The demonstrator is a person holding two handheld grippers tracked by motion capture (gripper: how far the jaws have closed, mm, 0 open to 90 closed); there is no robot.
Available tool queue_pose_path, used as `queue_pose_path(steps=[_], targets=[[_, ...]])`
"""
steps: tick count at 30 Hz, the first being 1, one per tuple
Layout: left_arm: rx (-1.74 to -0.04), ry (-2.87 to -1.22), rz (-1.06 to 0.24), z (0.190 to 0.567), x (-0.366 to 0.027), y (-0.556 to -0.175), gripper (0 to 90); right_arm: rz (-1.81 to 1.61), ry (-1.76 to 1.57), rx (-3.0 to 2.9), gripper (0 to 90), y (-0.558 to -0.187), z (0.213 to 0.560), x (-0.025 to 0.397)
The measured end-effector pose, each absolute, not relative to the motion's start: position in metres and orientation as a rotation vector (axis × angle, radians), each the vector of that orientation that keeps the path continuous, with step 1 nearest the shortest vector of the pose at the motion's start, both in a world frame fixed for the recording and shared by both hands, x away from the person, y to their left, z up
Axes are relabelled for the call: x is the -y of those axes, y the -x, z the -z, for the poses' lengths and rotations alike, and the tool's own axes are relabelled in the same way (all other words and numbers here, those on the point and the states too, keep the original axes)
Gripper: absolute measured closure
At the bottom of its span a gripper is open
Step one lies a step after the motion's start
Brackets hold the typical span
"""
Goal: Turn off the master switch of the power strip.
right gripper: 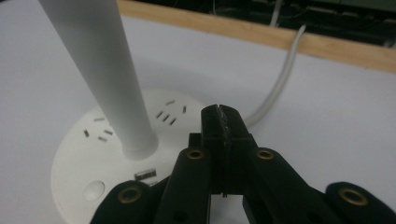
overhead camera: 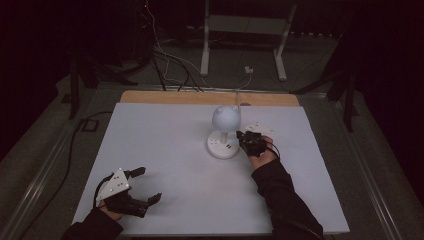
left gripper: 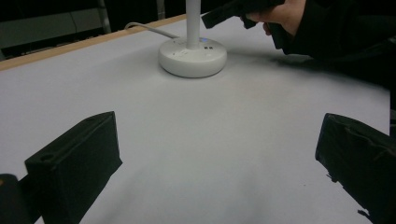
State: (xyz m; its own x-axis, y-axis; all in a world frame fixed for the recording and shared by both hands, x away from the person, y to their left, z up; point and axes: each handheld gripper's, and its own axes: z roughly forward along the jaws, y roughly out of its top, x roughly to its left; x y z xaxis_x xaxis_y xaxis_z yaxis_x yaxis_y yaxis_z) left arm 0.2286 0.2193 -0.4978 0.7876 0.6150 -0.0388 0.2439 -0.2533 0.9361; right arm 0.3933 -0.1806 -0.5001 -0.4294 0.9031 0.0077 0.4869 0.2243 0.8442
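High view: white round-based lamp (overhead camera: 223,136).

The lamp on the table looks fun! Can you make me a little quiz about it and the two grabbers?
1. True or false: the left gripper has its jaws spread apart.
2. What is the right gripper closest to? A) the lamp base B) the wooden table edge C) the left gripper
3. Fill in: the lamp's round head is coloured ____.

Key: 1 true; 2 A; 3 white.
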Motion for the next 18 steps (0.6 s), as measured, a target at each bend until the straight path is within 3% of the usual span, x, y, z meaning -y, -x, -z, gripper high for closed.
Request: queue_pose_path(steps=[18], targets=[[-0.659,-1.836,-0.405,0.498,-0.219,-0.228,0.4,-1.046,-1.219,-2.061,90.0,-0.395,0.513,0.171]])
